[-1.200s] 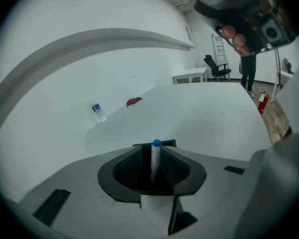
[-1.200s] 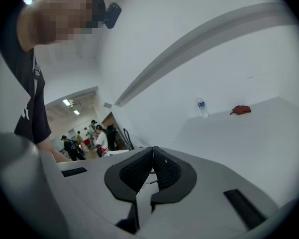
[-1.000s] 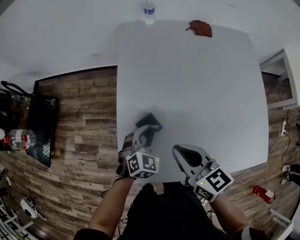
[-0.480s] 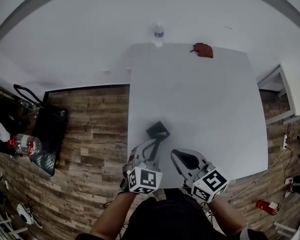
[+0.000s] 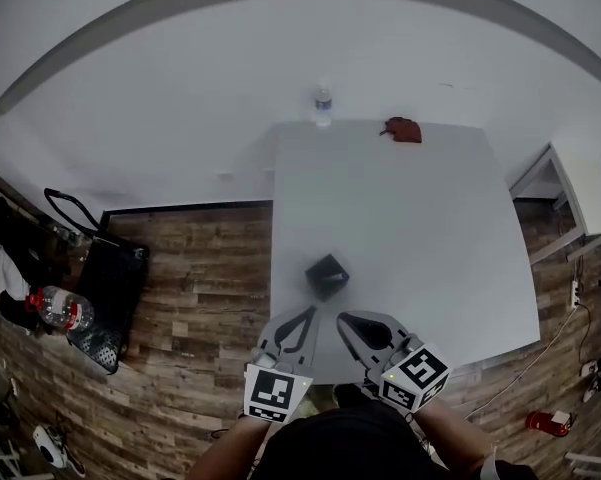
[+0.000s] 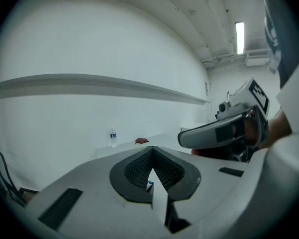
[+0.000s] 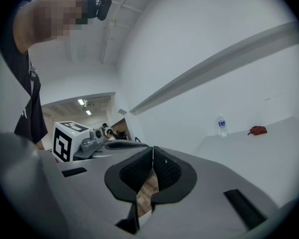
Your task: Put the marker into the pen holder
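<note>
Placement looks done: left hand-held gripper (image 5: 303,313) and right hand-held gripper (image 5: 343,318) have jaws closed on nothing, holder (image 5: 327,276) stands on tabletop (image 5: 430,228) just ahead of the left one, and no marker shows outside it.

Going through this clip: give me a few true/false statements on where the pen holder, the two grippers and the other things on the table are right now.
1. The pen holder stands on the table, just ahead of both grippers. True.
2. The left gripper is clamped on a marker. False: its jaws meet at the tips with nothing gripped.
3. A water bottle stands upright at the table's far edge. True.
4. The right gripper has its jaws wide apart. False: they are together and hold nothing.
5. The reddish-brown object lies right beside the pen holder. False: it lies at the far edge, near the bottle.
</note>
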The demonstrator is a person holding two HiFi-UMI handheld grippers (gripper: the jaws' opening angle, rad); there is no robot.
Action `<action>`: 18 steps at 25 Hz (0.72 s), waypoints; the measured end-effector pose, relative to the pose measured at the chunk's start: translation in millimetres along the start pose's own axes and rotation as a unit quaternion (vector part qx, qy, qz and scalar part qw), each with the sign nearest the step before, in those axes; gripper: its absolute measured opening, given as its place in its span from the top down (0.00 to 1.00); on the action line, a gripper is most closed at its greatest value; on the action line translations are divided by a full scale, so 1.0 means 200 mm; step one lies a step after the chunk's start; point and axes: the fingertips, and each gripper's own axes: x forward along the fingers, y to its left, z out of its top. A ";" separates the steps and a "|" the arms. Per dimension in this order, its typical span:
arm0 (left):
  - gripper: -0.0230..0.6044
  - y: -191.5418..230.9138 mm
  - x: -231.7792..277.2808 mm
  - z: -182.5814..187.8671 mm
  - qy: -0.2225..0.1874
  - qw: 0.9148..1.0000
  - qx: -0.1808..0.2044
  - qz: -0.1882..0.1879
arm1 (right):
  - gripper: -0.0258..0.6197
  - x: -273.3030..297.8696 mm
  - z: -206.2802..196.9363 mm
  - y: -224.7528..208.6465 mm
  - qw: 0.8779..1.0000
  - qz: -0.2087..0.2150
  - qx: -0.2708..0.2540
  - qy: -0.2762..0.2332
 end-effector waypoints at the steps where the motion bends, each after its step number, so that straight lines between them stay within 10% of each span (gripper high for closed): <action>1: 0.96 -0.01 -0.03 0.02 -0.006 1.000 -0.004 -0.001 | 0.93 0.00 0.00 0.02 1.000 0.002 -0.002 -0.002; 18: 0.96 -0.04 -0.30 0.19 -0.066 0.998 -0.018 -0.006 | 0.94 0.00 0.06 0.25 0.999 -0.005 -0.043 -0.017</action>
